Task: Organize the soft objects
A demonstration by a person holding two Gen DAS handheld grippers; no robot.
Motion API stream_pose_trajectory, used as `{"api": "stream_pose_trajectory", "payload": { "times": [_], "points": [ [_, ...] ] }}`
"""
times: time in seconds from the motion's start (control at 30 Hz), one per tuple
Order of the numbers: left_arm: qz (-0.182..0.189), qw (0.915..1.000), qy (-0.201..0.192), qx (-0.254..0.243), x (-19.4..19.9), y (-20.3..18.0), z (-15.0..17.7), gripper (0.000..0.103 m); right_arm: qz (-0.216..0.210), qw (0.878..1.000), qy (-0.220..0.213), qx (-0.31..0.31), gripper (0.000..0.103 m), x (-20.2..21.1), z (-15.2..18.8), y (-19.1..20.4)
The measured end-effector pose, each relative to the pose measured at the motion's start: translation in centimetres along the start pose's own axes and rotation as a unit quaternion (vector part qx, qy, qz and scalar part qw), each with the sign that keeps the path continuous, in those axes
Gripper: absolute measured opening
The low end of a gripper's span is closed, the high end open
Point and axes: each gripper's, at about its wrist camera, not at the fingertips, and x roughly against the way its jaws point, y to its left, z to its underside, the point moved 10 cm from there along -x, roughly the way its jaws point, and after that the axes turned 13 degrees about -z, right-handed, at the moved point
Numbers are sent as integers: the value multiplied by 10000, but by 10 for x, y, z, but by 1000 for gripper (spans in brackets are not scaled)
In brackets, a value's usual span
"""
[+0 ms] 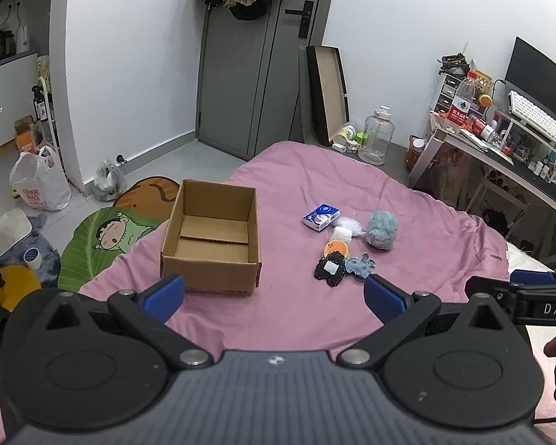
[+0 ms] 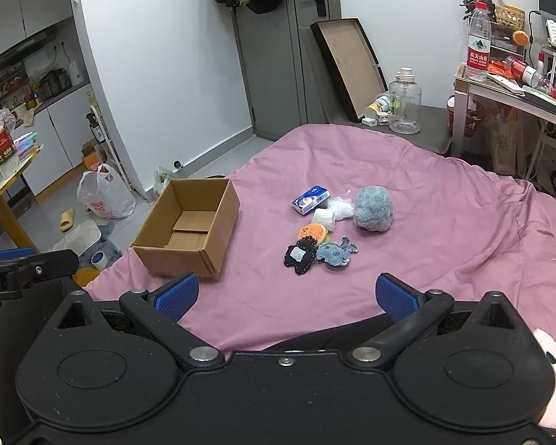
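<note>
Sitting open-topped and empty on the pink bedspread [image 1: 315,193], the cardboard box [image 1: 211,244] waits as the likely drop point, left of a tight cluster of soft toys [image 2: 322,230]. Both the left gripper [image 1: 274,298] and right gripper [image 2: 285,296] hang spread wide, holding nothing, with bare bedspread between them and the toys.

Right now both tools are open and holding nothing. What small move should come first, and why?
Probably ease the right tool forward toward the black felt toy. It is the nearest piece of the pile on the pink bedspread. The cardboard box stands open and empty to the left, and the left tool is open too.
</note>
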Motion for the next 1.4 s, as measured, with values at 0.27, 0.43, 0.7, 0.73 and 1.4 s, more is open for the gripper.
{"api": "stream_pose_trajectory", "payload": {
  "times": [0.27, 0.43, 0.7, 0.73, 1.4],
  "points": [
    [14, 10000, 14, -19, 0, 0, 3, 102, -16, 10000, 21, 29, 103, -1, 2, 0],
    [27, 10000, 59, -30, -2, -2, 6, 102, -8, 10000, 33, 29, 103, -2, 3, 0],
    [33, 10000, 54, -9, -2, -3, 4, 102, 0, 10000, 43, 38, 103, -1, 2, 1],
    [34, 10000, 60, -8, -3, -3, 5, 102, -1, 10000, 35, 48, 103, 0, 2, 1],
    [66, 10000, 47, 41, -3, -2, 3, 102, -154, 9999, 65, -17, 103, -10, 5, 3]
  ]
}}
